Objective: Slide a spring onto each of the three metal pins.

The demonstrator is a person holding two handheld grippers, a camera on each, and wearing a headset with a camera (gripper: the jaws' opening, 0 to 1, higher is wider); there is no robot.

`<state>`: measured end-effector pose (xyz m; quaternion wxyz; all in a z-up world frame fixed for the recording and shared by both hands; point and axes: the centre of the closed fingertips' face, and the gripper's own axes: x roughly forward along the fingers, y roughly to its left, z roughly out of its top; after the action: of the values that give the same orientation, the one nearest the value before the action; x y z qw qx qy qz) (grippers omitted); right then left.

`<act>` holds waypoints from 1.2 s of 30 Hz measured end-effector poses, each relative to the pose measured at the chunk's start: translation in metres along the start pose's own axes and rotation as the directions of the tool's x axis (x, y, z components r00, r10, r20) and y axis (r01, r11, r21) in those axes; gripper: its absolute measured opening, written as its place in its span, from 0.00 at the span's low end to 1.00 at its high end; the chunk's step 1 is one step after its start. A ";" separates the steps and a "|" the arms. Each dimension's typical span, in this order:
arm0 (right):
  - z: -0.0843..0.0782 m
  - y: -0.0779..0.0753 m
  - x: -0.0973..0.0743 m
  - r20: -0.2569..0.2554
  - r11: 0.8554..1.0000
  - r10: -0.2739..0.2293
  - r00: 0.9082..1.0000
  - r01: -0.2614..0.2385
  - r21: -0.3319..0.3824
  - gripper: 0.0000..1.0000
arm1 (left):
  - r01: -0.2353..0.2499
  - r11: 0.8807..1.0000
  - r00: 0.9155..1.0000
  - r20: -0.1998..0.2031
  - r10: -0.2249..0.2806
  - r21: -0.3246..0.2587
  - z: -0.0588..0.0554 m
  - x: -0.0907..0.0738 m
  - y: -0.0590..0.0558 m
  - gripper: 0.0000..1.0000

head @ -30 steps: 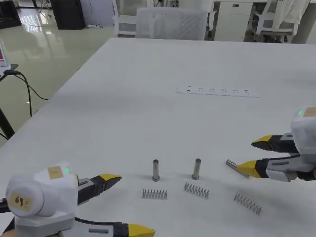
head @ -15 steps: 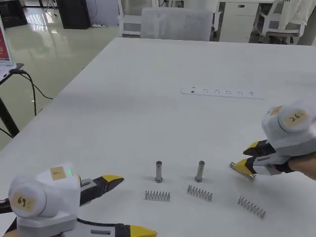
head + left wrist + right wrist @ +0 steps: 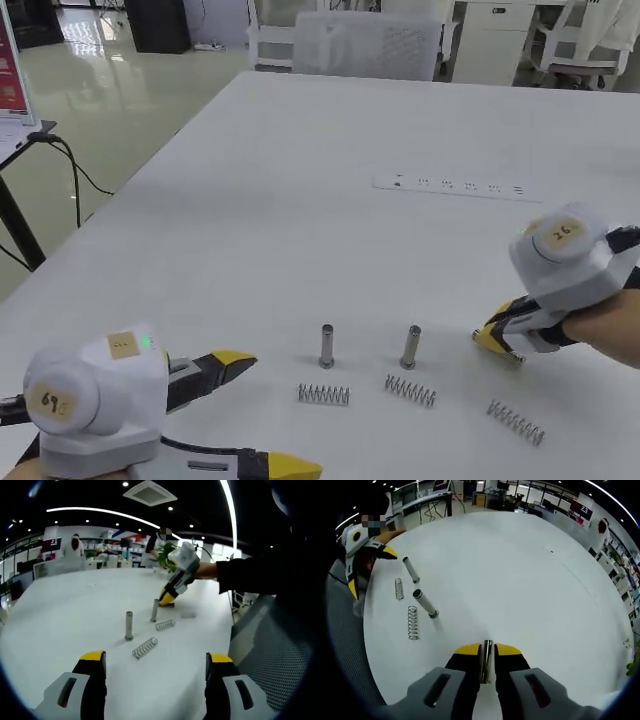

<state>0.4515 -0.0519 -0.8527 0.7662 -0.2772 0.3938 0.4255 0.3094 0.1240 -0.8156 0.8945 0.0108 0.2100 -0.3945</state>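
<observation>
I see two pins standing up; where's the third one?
The third pin is clamped in the right gripper's fingers, at the head view's right, beside the two upright pins.

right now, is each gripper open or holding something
Left gripper: open, holding nothing.
Right gripper: shut on a metal pin.

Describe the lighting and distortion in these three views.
Head view: even, soft light, glare on the floor, faint shadows by the upright pins. Left gripper view: fisheye bows the table edge and ceiling light strip. Right gripper view: same bowing; the gripped pin looks sharp.
</observation>
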 end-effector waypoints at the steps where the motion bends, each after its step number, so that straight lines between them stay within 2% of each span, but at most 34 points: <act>1: -0.001 -0.001 0.001 -0.008 1.000 0.002 1.000 -0.002 0.007 0.07 | 0.000 1.000 1.000 0.001 0.000 0.000 0.000 0.000 0.000 0.78; 7: 0.000 -0.003 0.006 -0.039 1.000 0.014 0.999 -0.014 0.014 0.05 | 0.002 1.000 1.000 0.002 -0.002 0.001 0.001 0.000 0.000 0.77; 13: -0.008 -0.004 0.010 -0.103 0.999 0.029 0.994 -0.026 0.029 0.06 | -0.001 1.000 1.000 0.005 0.001 -0.001 0.002 0.000 0.001 0.77; 14: -0.004 -0.005 0.010 -0.085 0.999 0.029 0.996 -0.026 0.034 0.06 | -0.002 1.000 1.000 0.005 0.002 -0.001 0.002 0.000 0.001 0.77; 17: -0.005 -0.005 0.010 -0.103 0.998 0.037 0.994 -0.032 0.049 0.06 | -0.004 1.000 1.000 0.007 0.004 -0.001 0.002 0.000 0.001 0.76; 20: -0.006 -0.003 0.008 -0.114 0.998 0.023 0.993 -0.017 0.054 0.05 | -0.005 1.000 1.000 0.005 0.005 0.001 0.002 0.000 0.001 0.76; 22: -0.006 -0.001 0.007 -0.104 0.998 0.016 0.994 -0.010 0.062 0.05 | -0.006 1.000 1.000 0.004 0.006 0.002 0.002 -0.001 0.002 0.76; 24: -0.005 0.005 0.004 -0.087 0.996 0.039 0.995 -0.032 0.088 0.05 | -0.008 1.000 1.000 0.005 0.008 0.002 0.003 -0.001 0.002 0.76; 29: -0.002 0.004 -0.005 -0.057 0.996 0.030 0.998 -0.025 0.086 0.05 | -0.008 1.000 1.000 0.002 0.008 0.005 0.002 -0.001 0.002 0.75; 31: 0.003 0.007 -0.012 -0.020 0.994 0.033 0.999 -0.030 0.104 0.05 | -0.009 1.000 1.000 0.004 0.009 0.007 0.003 -0.001 0.002 0.75; 36: 0.005 0.015 -0.021 0.013 0.992 0.038 0.999 -0.039 0.120 0.05 | -0.010 1.000 1.000 0.004 0.010 0.010 0.004 -0.003 0.002 0.75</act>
<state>0.4339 -0.0500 -0.8338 0.7755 -0.2205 0.4197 0.4170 0.3106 0.1267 -0.8116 0.8969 0.0157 0.2060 -0.3911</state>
